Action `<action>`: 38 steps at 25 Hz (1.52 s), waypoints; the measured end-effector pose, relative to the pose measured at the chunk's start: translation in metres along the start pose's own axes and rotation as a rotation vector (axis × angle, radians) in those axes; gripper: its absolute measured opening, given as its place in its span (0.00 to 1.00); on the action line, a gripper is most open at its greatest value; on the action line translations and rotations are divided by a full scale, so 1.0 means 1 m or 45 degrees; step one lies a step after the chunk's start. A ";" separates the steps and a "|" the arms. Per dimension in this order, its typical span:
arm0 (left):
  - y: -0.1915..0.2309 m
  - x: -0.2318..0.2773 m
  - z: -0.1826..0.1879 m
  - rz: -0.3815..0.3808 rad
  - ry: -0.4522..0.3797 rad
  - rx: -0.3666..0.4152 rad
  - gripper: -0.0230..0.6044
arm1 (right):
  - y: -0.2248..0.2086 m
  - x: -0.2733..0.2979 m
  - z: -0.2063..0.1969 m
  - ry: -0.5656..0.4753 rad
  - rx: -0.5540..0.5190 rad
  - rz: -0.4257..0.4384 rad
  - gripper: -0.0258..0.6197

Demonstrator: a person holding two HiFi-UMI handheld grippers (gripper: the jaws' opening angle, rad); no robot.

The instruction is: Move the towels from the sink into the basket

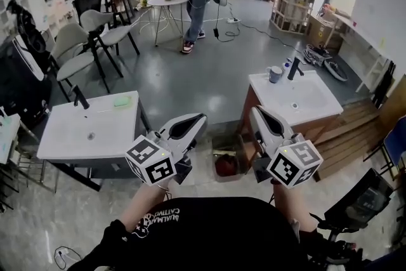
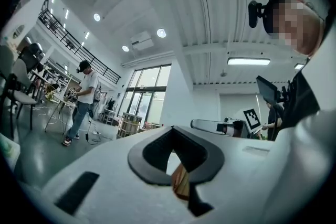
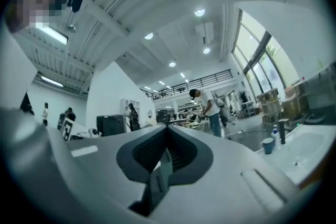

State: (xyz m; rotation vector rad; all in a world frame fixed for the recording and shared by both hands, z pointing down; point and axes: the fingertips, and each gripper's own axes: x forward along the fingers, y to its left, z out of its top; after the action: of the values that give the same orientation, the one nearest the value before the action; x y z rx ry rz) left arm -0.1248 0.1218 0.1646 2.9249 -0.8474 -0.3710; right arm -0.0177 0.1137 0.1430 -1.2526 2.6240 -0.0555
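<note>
L gripper [image 1: 200, 117] and R gripper [image 1: 255, 112] are held shut, empty, above the floor basket [image 1: 229, 178]. A red bundle [image 1: 225, 165], prob. a towel, lies inside. No towel is seen in left sink [image 1: 76, 136] or right sink [image 1: 311, 98]. Task judged approx. done; basins to be rechecked next.

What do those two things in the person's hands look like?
The left tool and right tool are smooth white shells tapering to a point, dark grey inside. Each carries a white cube with black square markers. The person wears a black top with pale lettering.
</note>
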 end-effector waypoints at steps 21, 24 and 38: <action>-0.136 0.126 -0.082 -0.038 0.106 0.000 0.04 | -0.103 -0.144 -0.033 0.323 0.020 0.029 0.05; -0.148 0.135 -0.098 0.007 0.100 -0.061 0.04 | -0.118 -0.165 -0.042 0.365 0.043 0.031 0.05; -0.212 0.159 -0.139 0.151 0.084 -0.091 0.04 | -0.157 -0.239 -0.048 0.410 0.002 0.077 0.05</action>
State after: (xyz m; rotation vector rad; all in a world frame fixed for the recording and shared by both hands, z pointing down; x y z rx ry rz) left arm 0.1497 0.2165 0.2368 2.7891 -0.9717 -0.2884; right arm 0.2361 0.1955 0.2562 -1.2543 2.9289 -0.2698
